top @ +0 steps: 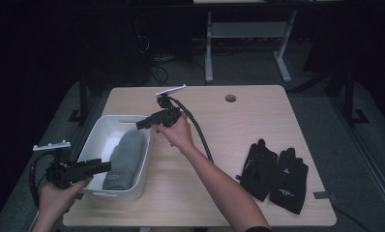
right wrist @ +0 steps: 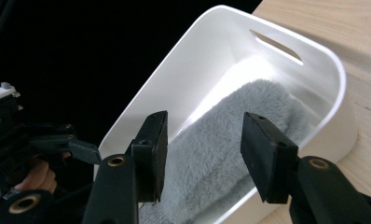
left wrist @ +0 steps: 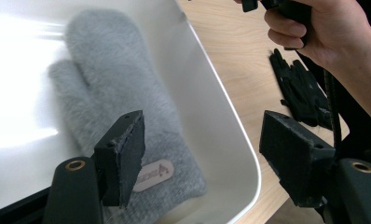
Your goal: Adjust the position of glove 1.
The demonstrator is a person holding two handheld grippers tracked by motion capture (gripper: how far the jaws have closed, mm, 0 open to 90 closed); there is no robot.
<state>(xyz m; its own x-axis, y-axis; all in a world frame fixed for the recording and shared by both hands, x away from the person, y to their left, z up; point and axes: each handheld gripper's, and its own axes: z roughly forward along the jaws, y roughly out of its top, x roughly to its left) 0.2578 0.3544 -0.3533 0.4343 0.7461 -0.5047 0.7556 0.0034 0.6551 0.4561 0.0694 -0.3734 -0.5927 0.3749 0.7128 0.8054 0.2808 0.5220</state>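
Grey fuzzy mitten (top: 125, 159) lying flat inside the white bin (top: 96, 137), left of middle in the high view, on the wooden counter (top: 229, 130)

Left gripper (top: 101, 166) at the lower left, by the bin's near corner, fingers (left wrist: 123, 154) wide apart, holding nothing

Right gripper (top: 141, 124) above the bin's far right rim, fingers (right wrist: 153, 154) wide apart too, nothing between them

Pair of black gloves (top: 275, 174) lying at the lower right, well apart from the bin

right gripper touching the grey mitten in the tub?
Apart. In the right gripper view the right gripper stands open above the mitten, nothing between its jaws; the high view puts it over the tub rim, well above the mitten.
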